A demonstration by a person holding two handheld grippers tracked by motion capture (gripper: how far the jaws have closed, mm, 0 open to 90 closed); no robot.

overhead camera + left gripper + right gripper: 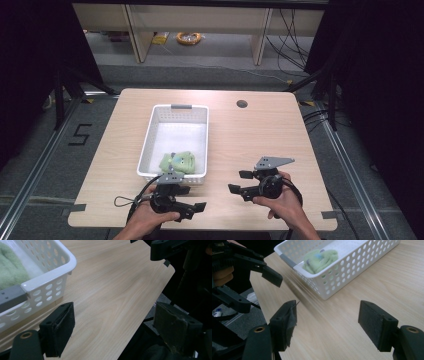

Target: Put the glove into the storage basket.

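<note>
A white perforated basket [146,145] stands on the wooden table [250,135], left of centre. A green plush toy [178,161] lies at its near end; it shows too in the left gripper view [10,267] and the right gripper view [319,260]. My left gripper [192,198] sits just in front of the basket, pointing right, open with nothing between its fingers [60,327]. My right gripper [239,181] is to the basket's right, pointing left toward the basket wall [342,272], open and empty. Each gripper sees the other: the right gripper [170,250], the left gripper [254,290].
A round cable hole [242,104] is in the table's far right part. The table's near edge runs just under both hands. Beyond the table are desk legs, trailing cables and an orange coil [189,37] on the floor. A "5" mark [80,134] is on the floor at left.
</note>
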